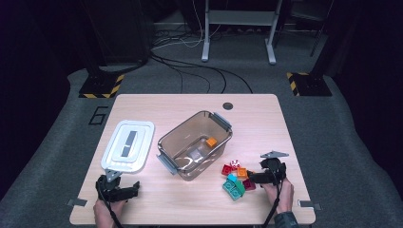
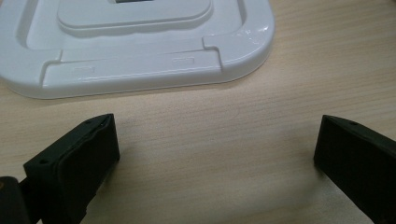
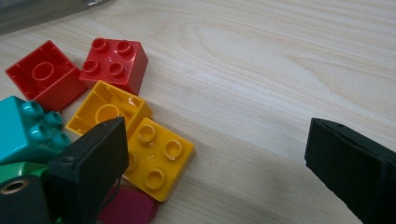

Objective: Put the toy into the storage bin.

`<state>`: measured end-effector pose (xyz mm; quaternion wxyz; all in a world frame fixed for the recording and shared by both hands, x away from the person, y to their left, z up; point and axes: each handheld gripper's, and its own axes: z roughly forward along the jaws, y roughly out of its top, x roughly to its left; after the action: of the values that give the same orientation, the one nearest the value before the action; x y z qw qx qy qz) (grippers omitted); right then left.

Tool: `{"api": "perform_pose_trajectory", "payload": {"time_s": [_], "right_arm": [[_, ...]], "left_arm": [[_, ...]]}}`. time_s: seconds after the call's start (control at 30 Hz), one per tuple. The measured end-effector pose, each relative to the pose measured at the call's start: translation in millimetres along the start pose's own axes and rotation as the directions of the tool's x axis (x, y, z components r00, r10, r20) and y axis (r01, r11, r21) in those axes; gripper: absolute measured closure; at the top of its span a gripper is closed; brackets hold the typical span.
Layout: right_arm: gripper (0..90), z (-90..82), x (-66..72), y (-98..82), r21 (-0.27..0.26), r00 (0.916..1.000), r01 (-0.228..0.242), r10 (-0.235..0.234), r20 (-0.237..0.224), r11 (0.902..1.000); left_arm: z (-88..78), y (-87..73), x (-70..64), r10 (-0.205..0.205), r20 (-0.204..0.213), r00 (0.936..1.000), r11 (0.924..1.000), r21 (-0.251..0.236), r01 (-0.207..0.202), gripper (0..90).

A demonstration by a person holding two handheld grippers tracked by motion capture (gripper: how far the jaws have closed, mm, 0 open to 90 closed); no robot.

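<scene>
A: What is on the table (image 1: 190, 102)?

B: A clear box (image 1: 195, 145) sits in the middle. One orange block (image 1: 211, 141) lies inside it, on the far right part of the floor. There is a pale patch in the box too, but it is too blurry to name.

A: And the white thing?

B: That is the lid (image 1: 128, 145). It lies flat, left of the box and apart from it. In the left gripper view its far part is cut off at the top edge.

A: Where are the other blocks?

B: In a little pile (image 1: 236, 178) near the right front, just beside the box. In the right gripper view I see two red blocks (image 3: 114, 63), two yellow ones (image 3: 159, 158), a teal one (image 3: 25, 128), and bits of a green one and a dark pink one. The green and pink ones are partly hidden behind the near jaw. One small red and white thing at the far side of the pile is too tiny to tell.

A: What are the grippers doing?

B: The left gripper (image 1: 119, 190) is near the lid's near edge. Its jaws are spread wide with just bare table between them. The right gripper (image 1: 259, 176) is right of the pile. Its jaws are spread wide too and pinch nothing. One jaw sits over the edge of a yellow block; I cannot tell if it touches.
</scene>
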<state>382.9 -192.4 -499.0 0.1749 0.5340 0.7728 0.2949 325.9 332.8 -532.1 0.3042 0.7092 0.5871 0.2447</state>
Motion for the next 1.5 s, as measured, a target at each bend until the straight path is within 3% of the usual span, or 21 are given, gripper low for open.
{"api": "perform_pose_trajectory", "payload": {"time_s": [0.3,0.47,0.53,0.57,0.77,0.93,0.97,1.3,1.5], "right_arm": [[8.1,-1.9,-12.8,1.6,0.006,0.9991,-0.022,0.022,0.037,0.9997],[8.1,-5.1,-15.7,2.7,-0.019,0.9989,-0.042,0.042,0.019,0.9989],[8.7,-6.5,-12.8,3.8,-0.026,0.9980,-0.063,0.063,-0.002,0.9977],[9.4,-5.3,-7.8,4.5,-0.031,0.9986,-0.052,0.052,-0.013,0.9982],[14.5,2.6,4.0,2.9,-0.007,0.9984,-0.056,0.056,-0.004,0.9984],[26.9,4.6,2.7,-1.6,0.008,0.9978,-0.063,0.063,0.018,0.9980],[33.4,3.7,1.6,-2.8,0.013,0.9972,-0.072,0.072,0.021,0.9973],[55.3,1.2,-3.7,-10.1,0.020,0.9964,-0.075,0.075,0.040,0.9970],[58.0,0.0,-4.4,-12.2,0.013,0.9967,-0.070,0.069,0.042,0.9975]], "left_arm": [[-0.1,0.0,0.0,0.000,-0.001,1.0000,1.0000,0.001,0.000,0.0],[0.0,0.0,0.0,0.000,-0.001,1.0000,1.0000,0.000,0.000,0.0],[0.0,0.0,0.0,0.000,-0.001,1.0000,1.0000,0.000,0.000,0.0],[0.1,0.0,0.0,-0.001,0.001,1.0000,1.0000,0.000,0.001,0.0],[-0.1,0.0,0.0,0.000,-0.001,1.0000,1.0000,0.001,0.000,0.0],[-0.1,0.0,0.0,0.000,-0.001,1.0000,1.0000,0.001,0.000,0.0],[0.0,0.0,0.0,-0.001,0.000,1.0000,1.0000,0.001,0.001,0.0],[0.0,0.0,0.0,0.000,0.000,1.0000,1.0000,0.000,0.000,0.0],[0.0,0.0,0.0,0.000,0.001,1.0000,1.0000,0.000,0.000,0.0]]}}
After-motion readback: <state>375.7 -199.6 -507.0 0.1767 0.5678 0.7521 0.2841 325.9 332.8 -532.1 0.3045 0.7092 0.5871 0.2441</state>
